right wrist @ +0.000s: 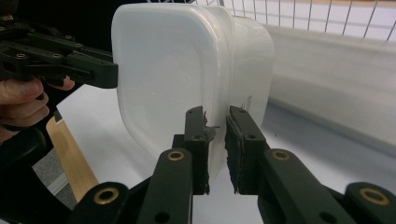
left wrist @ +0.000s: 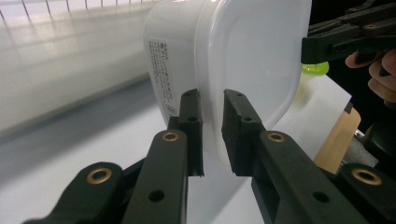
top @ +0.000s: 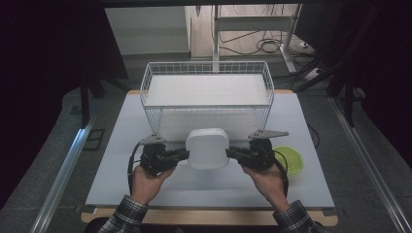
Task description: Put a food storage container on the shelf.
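High view: we see a white plastic container (top: 208,148) held between two grippers just above the pale surface (top: 121,160), in front of a white wire basket (top: 207,73). The left gripper (top: 183,155) grips its left rim, the right gripper (top: 232,154) its right rim, each held by a hand (top: 145,183) entering from the bottom edge in a plaid sleeve (top: 124,219). A green lid (top: 289,160) lies on the surface just right of the right gripper; from above the container reads as a rounded white square.

Left gripper view: we look along the black jaws, closed narrow on the container (left wrist: 224,70) rim, which passes between the pads (left wrist: 191,126). We can see a printed label (left wrist: 161,70) on the side wall, which the view from above does not reveal. The other gripper (left wrist: 348,39) bites the far edge, fingers (left wrist: 380,77) behind it, with a sliver of the green lid (left wrist: 315,69) below.

Right gripper view: we find the same grip mirrored, jaws pinched tight on the translucent container (right wrist: 187,79) rim at the right gripper (right wrist: 215,140), the opposite gripper (right wrist: 70,63) clamped at the far side. The basket's wire grid (right wrist: 327,18) runs behind. The container's walls look milky, its corners softly rounded.
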A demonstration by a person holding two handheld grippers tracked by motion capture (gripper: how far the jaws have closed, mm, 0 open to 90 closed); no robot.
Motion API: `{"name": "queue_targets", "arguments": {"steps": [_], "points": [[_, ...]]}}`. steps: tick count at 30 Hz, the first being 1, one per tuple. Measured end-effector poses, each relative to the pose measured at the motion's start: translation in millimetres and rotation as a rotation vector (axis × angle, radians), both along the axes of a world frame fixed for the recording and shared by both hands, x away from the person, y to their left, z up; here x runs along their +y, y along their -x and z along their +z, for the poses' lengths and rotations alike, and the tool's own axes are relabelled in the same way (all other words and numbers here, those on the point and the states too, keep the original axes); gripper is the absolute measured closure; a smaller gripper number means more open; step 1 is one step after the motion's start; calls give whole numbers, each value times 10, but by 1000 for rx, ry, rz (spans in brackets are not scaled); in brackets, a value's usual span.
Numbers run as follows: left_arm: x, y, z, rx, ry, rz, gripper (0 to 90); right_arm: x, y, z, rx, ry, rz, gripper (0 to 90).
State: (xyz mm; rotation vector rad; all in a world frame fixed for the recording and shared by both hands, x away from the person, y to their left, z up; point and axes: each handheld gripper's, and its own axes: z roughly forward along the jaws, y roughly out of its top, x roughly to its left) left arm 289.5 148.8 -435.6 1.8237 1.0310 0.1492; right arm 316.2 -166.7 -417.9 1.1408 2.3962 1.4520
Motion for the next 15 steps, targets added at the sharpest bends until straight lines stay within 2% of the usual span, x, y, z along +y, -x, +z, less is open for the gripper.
{"name": "queue_targets", "arguments": {"steps": [15], "points": [[25, -111, 329, -53, 13, 6, 790, 7, -127, 294, -37, -30, 1, 792]]}}
